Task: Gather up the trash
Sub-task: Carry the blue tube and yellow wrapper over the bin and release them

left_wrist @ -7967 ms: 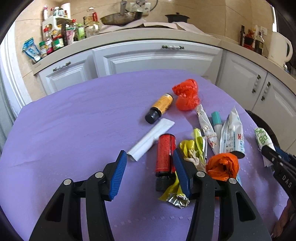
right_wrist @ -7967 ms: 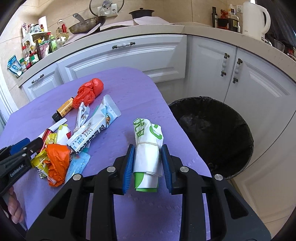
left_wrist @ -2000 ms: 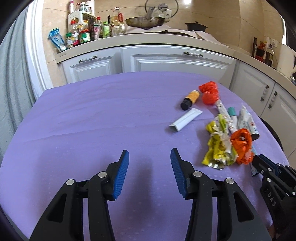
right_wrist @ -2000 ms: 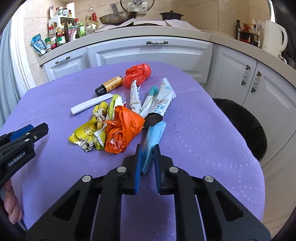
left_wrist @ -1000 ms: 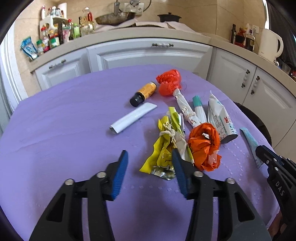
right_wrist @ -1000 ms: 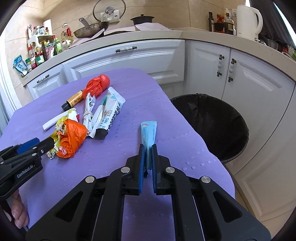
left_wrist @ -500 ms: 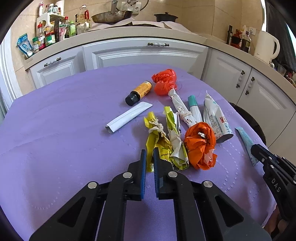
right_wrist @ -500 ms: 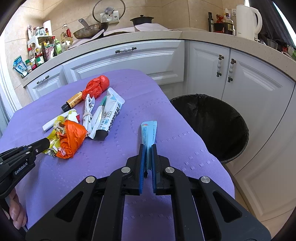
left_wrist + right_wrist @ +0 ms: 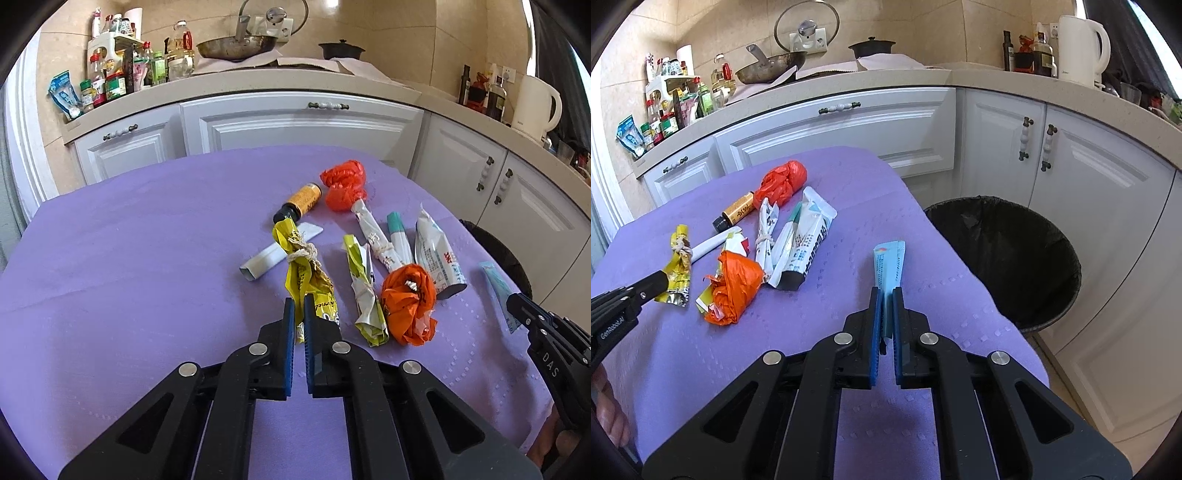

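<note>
Right hand-held gripper [image 9: 885,295] pinches blue sachet [image 9: 888,264] — beside black-lined bin [image 9: 1015,254].

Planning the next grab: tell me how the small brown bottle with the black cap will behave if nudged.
The brown bottle lies on its side on the purple cloth, so it will probably roll. It looks rigid and likely heavier than the wrappers.
</note>
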Available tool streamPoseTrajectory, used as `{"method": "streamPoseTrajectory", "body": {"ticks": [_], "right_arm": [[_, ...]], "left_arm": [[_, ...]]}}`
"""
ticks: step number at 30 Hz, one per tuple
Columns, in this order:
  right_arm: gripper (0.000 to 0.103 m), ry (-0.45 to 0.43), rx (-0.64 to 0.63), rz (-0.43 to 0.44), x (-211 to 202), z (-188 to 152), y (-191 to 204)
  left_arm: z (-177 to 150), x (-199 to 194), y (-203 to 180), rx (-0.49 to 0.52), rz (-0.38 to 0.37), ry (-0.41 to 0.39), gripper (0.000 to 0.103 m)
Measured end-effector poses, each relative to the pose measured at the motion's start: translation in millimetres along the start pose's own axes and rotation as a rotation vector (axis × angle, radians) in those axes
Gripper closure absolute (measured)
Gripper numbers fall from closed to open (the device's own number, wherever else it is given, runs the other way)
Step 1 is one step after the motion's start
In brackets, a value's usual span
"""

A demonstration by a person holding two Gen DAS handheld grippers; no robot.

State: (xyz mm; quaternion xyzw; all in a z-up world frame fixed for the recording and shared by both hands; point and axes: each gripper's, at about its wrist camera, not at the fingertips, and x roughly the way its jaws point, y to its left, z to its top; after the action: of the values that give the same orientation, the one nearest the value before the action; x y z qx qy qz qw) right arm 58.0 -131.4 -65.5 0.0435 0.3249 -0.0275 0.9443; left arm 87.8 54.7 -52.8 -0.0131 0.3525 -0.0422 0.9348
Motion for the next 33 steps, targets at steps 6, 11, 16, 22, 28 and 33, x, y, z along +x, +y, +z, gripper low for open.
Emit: {"method": "streamPoseTrajectory", "body": {"ticks": [6,11,16,22,28,33], "right_arm": [[0.097,-0.038,-0.006,-0.021,-9,9,-3],[0.097,-0.078,-0.007,-0.051,-17,19,-10],[0.097,-0.104,0.018,-0.092,-20,30,-28],[0.097,-0.131,0.051,-0.151,-20,46,-57],[0.097,-0.137,0.074,-0.193,-15,55,-84],[0.097,-0.135,0.091,-0.215,-7,60,-106]], "left_arm": [[9,-10,-1,0.008,0.005,-0.038,0.098],[17,-14,-8,0.02,-0.01,-0.062,0.098],[27,-15,-25,0.04,-0.046,-0.079,0.098],[41,-11,-55,0.076,-0.099,-0.097,0.098],[54,-3,-93,0.124,-0.162,-0.108,0.098],[61,9,-124,0.162,-0.204,-0.101,0.098]]}}
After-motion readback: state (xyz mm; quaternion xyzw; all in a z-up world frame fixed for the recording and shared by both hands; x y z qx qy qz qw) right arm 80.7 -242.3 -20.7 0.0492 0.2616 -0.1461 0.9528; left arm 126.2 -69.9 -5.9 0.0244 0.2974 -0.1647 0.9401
